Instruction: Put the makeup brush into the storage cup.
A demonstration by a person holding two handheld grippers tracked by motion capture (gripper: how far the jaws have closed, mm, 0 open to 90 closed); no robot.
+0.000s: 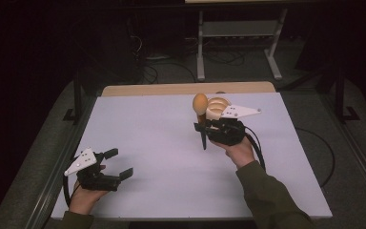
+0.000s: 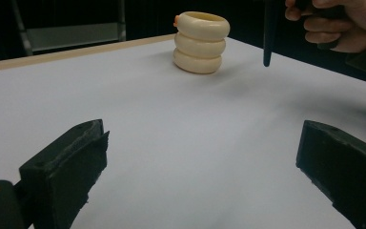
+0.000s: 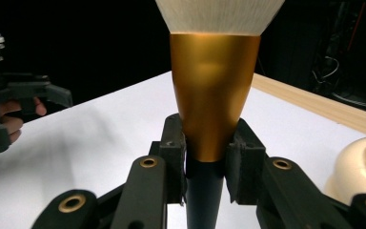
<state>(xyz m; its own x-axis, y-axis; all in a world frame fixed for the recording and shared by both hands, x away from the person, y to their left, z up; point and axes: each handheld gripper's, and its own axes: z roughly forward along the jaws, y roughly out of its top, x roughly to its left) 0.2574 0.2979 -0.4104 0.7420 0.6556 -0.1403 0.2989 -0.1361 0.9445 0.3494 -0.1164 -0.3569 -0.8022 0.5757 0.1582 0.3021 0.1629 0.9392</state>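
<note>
Seen from the high view, a makeup brush (image 1: 201,114) was held upright, centre-right, clamped by the right hand-held gripper (image 1: 203,128) beside a cream ringed holder (image 1: 216,108) on the counter (image 1: 162,143). The left hand-held gripper (image 1: 116,163) was held wide apart, lower left. In the left gripper view, the holder (image 2: 201,42) was seen upper centre. In the right gripper view, the brush's gold ferrule (image 3: 214,95) was gripped centrally.

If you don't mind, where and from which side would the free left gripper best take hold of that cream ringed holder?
The cream ringed holder stands upright and apart on the white table, three stacked rings with grooves between. Probably best to come in level from its bare near side, open jaws either side of the middle ring, so the bulges above and below resist slipping. The left gripper is open; the brush hangs beside the holder.
</note>
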